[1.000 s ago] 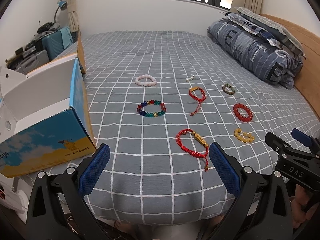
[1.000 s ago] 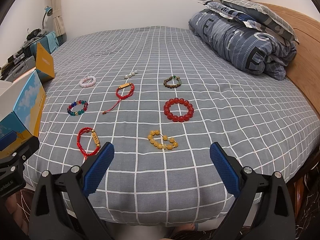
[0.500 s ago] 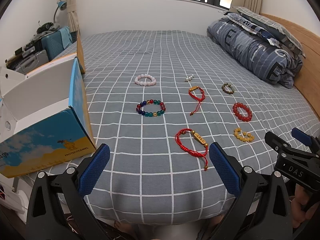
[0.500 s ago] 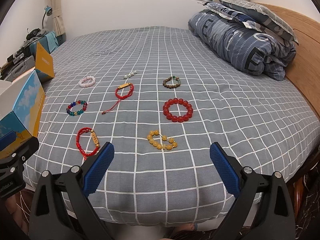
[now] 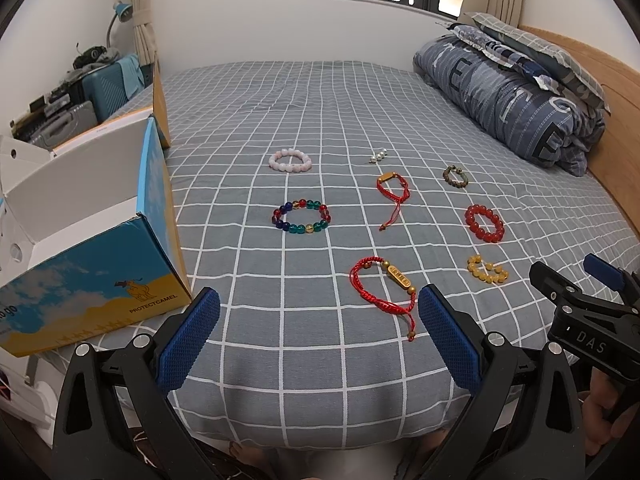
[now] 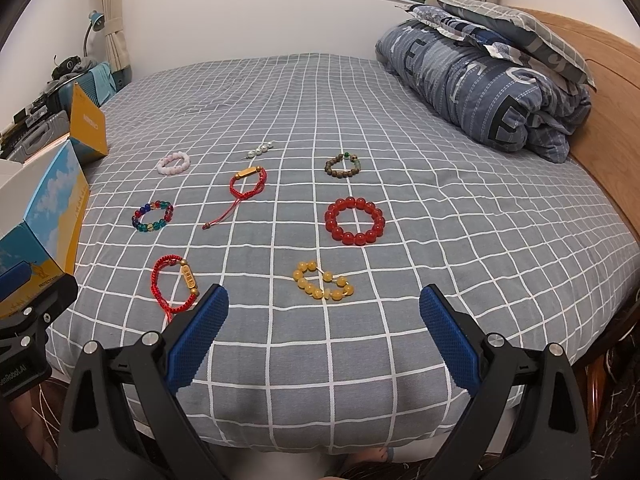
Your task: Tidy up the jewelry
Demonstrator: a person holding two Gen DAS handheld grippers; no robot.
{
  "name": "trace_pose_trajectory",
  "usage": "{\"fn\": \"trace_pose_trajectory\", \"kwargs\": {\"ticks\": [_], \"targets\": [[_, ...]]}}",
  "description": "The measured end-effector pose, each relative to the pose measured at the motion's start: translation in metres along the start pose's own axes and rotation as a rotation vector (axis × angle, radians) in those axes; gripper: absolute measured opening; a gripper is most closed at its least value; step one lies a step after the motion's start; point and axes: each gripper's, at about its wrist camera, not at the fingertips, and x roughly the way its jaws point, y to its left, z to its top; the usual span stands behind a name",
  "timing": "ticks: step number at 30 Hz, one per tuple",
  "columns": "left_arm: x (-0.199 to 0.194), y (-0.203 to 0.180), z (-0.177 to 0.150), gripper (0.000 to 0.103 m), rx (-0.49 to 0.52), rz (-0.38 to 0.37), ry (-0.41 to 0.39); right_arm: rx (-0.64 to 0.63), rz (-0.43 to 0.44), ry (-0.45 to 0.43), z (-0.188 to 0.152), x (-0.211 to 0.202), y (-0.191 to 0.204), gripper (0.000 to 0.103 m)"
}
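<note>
Grey checked bed (image 5: pixel 320 360), open box (image 5: pixel 92 288) at its left edge. Both tools wide, gripping nothing: left tool (image 5: pixel 318 334), right tool (image 6: pixel 324 330). Bracelets spread across the bed: red beaded bracelet (image 6: pixel 355 221), yellow bead bracelet (image 6: pixel 323 286).

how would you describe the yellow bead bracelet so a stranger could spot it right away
Start at the grey checked bed and look along its near edge. The yellow bead bracelet lies there, just in front of the big red bead bracelet. It is the only amber-yellow piece, and its loop lies crumpled, not round.
</note>
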Motion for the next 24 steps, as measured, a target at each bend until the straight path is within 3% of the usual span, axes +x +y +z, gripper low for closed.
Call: {"fn": "trace_pose_trajectory", "kwargs": {"ticks": [18, 24], "targets": [[-0.003, -0.003, 0.001, 0.097, 0.008, -0.018, -0.004, -0.007, -0.004, -0.008, 0.004, -0.003, -0.002, 0.092], [-0.003, -0.004, 0.021, 0.097, 0.013, -0.026, 0.01, -0.012, -0.023, -0.038, 0.022, -0.013, -0.005, 0.092]]}}
